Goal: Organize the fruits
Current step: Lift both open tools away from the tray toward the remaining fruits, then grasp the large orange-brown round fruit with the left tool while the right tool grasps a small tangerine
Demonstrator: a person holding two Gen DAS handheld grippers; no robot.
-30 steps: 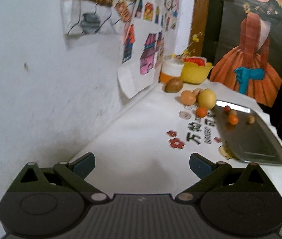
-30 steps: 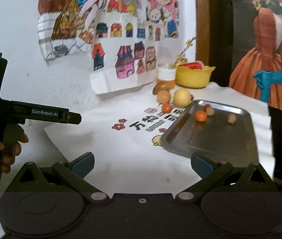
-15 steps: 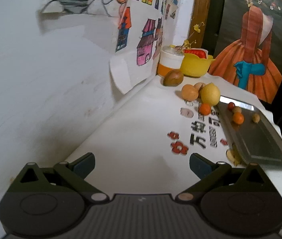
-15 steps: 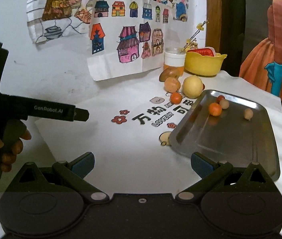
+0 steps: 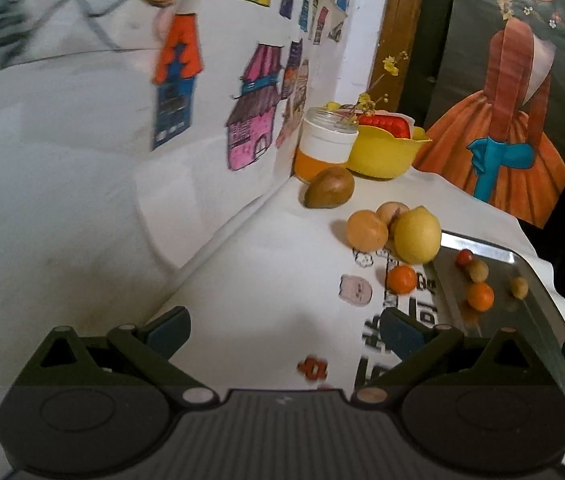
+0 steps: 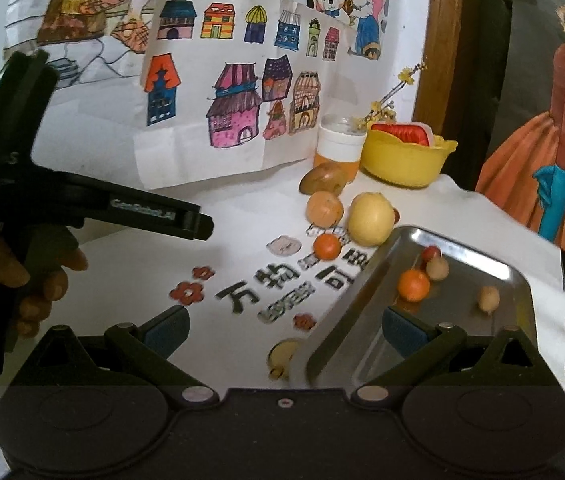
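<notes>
While both grippers hover above the white tablecloth [image 6: 242,248], neither holds anything: the left gripper [image 5: 284,330] has its jaws spread wide at the bottom of its own view, and the right gripper [image 6: 284,330] is likewise spread, its right finger sitting over the near part of the metal tray [image 6: 362,308]. Seen from the right wrist view, the left gripper's body crosses the left of the frame, held by a hand [image 6: 38,280] at the left edge. The tray lies at the right centre of that frame and carries four small fruits — a small orange [image 6: 413,285], a red cherry-like fruit [image 6: 430,254], a pale round fruit [image 6: 437,269] touching the red one, and another pale fruit [image 6: 488,299] set apart to the right. Off the tray, on the cloth just beyond its far left corner, sit a yellow pear-like fruit [image 6: 371,219], a second small orange [image 6: 327,246], a tan round fruit [image 6: 324,209] and a brown fruit [image 6: 324,179] — the last nearest the wall. Behind them, at upper centre right, stand a jar [image 6: 340,148] with orange contents and a yellow bowl [image 6: 406,160]. Printed characters and flower motifs mark the cloth left of the tray. Children's drawings [image 6: 238,92] cover the wall in the upper left.
</notes>
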